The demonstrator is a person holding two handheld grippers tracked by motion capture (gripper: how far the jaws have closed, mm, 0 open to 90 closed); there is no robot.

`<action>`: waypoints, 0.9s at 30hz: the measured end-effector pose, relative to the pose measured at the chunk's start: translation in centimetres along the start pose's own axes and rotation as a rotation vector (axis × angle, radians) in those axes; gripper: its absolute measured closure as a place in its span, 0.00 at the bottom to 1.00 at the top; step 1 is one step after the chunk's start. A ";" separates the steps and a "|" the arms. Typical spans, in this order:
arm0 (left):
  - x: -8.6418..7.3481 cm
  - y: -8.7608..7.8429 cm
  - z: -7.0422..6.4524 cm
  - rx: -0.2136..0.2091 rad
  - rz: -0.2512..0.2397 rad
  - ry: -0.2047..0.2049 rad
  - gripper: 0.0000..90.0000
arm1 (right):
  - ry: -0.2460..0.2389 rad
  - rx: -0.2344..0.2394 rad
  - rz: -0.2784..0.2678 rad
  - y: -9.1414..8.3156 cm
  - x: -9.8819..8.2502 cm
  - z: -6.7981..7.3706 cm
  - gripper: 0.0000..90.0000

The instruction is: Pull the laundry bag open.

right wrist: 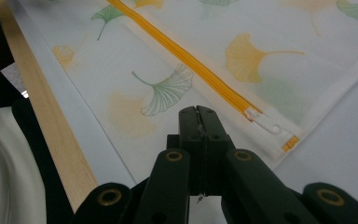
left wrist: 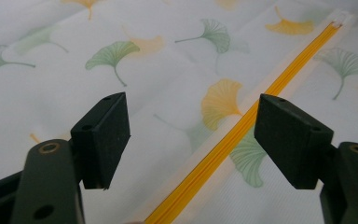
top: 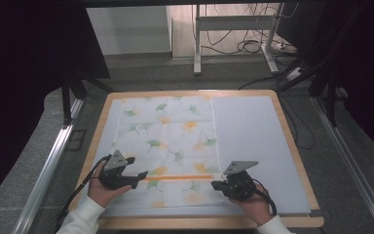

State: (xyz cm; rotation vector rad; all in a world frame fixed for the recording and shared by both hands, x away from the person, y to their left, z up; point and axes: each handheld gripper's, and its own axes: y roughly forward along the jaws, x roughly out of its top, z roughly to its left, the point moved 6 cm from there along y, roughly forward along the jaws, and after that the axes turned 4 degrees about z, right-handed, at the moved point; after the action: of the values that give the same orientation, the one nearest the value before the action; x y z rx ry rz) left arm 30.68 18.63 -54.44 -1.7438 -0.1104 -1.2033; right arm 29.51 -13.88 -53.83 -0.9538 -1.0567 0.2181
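I am hovering my left gripper (left wrist: 193, 142), jaws spread, over the orange zipper (left wrist: 223, 144) of the leaf-print bag (top: 168, 141) lying flat on the table (top: 292, 146), while my right gripper (right wrist: 198, 113), pressed together with nothing visibly between its jaws, is sitting just beside the white zipper pull (right wrist: 265, 122), so I am risking bunching the thin fabric if I am tugging the pull unanchored.

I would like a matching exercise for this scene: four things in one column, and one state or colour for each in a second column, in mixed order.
Things:
1. left gripper
2. right gripper
3. zipper of the white leaf-printed fabric bag
4. table rim

States or colours:
A. light wood
B. jaws wide open
C. orange-yellow
D. jaws shut together

Pairs: 1-B, 2-D, 3-C, 4-A
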 end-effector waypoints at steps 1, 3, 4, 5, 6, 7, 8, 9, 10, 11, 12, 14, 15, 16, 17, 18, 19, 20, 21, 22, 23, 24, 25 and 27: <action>0.2 0.0 -0.1 -0.005 0.000 0.002 0.30 | 0.006 -0.004 0.002 0.1 -0.2 -0.1 0.99; 0.5 0.3 -0.4 -0.016 0.007 0.010 0.30 | 0.009 -0.005 0.004 0.1 -0.3 -0.1 0.99; 0.7 0.5 -0.6 -0.022 0.009 0.015 0.30 | 0.008 -0.007 0.003 0.1 -0.3 -0.1 0.99; 0.9 0.6 -0.9 -0.032 0.013 0.022 0.30 | 0.010 -0.008 0.003 0.1 -0.4 -0.1 0.99; 1.1 0.8 -1.1 -0.040 0.018 0.029 0.30 | 0.012 -0.008 0.005 0.1 -0.4 0.0 0.99; 1.3 1.0 -1.4 -0.043 0.024 0.036 0.29 | 0.012 -0.008 0.005 0.1 -0.5 0.0 0.99; 1.6 1.1 -1.6 -0.053 0.033 0.044 0.30 | 0.010 -0.010 0.006 0.1 -0.5 0.0 0.99; 1.8 1.3 -1.9 -0.066 0.036 0.044 0.29 | 0.011 -0.010 0.006 0.1 -0.5 0.1 0.99; 2.0 1.5 -2.1 -0.080 0.038 0.043 0.29 | 0.014 -0.011 0.006 0.1 -0.6 0.1 0.99; 2.2 1.8 -2.4 -0.092 0.041 0.048 0.29 | 0.019 -0.013 0.011 0.1 -0.7 0.0 0.99; 2.4 2.0 -2.6 -0.100 0.044 0.051 0.30 | 0.024 -0.016 0.012 0.2 -0.8 -0.1 0.99; 2.6 2.4 -3.0 -0.116 0.047 0.057 0.30 | 0.032 -0.019 0.015 0.2 -1.0 -0.2 0.99; 2.8 2.5 -3.2 -0.126 0.050 0.059 0.30 | 0.035 -0.022 0.016 0.1 -1.1 -0.2 0.99; 2.9 2.7 -3.3 -0.132 0.051 0.061 0.30 | 0.038 -0.021 0.015 0.1 -1.2 -0.2 0.99; 3.1 2.9 -3.5 -0.138 0.053 0.066 0.30 | 0.038 -0.024 0.015 0.1 -1.3 -0.2 0.99; 3.3 3.2 -3.8 -0.146 0.054 0.070 0.30 | 0.041 -0.030 0.015 0.0 -1.3 -0.2 0.99; 3.5 3.3 -4.0 -0.152 0.051 0.071 0.31 | 0.040 -0.032 0.014 -0.1 -1.4 -0.2 0.99; 3.7 3.4 -4.2 -0.160 0.050 0.073 0.31 | 0.041 -0.032 0.013 -0.1 -1.4 -0.2 0.99; 3.9 3.6 -4.4 -0.165 0.051 0.079 0.31 | 0.041 -0.035 0.012 -0.1 -1.4 -0.2 0.99; 4.1 3.7 -4.6 -0.167 0.051 0.084 0.31 | 0.042 -0.038 0.011 -0.1 -1.4 -0.3 0.99; 4.4 4.0 -5.0 -0.172 0.051 0.095 0.31 | 0.043 -0.039 0.011 -0.1 -1.4 -0.3 0.99; 4.5 4.1 -5.2 -0.177 0.051 0.097 0.32 | 0.046 -0.043 0.015 -0.2 -1.5 -0.3 0.99; 4.7 4.2 -5.4 -0.179 0.052 0.097 0.32 | 0.048 -0.044 0.017 -0.1 -1.5 -0.3 0.99; 4.9 4.4 -5.7 -0.183 0.052 0.103 0.32 | 0.051 -0.046 0.020 -0.1 -1.6 -0.3 0.99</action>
State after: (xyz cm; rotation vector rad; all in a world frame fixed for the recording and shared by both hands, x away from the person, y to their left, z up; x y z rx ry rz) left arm 31.79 10.05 -53.41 -1.8263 0.1090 -1.2957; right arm 28.88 -15.05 -54.85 -1.0062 -1.0094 0.1858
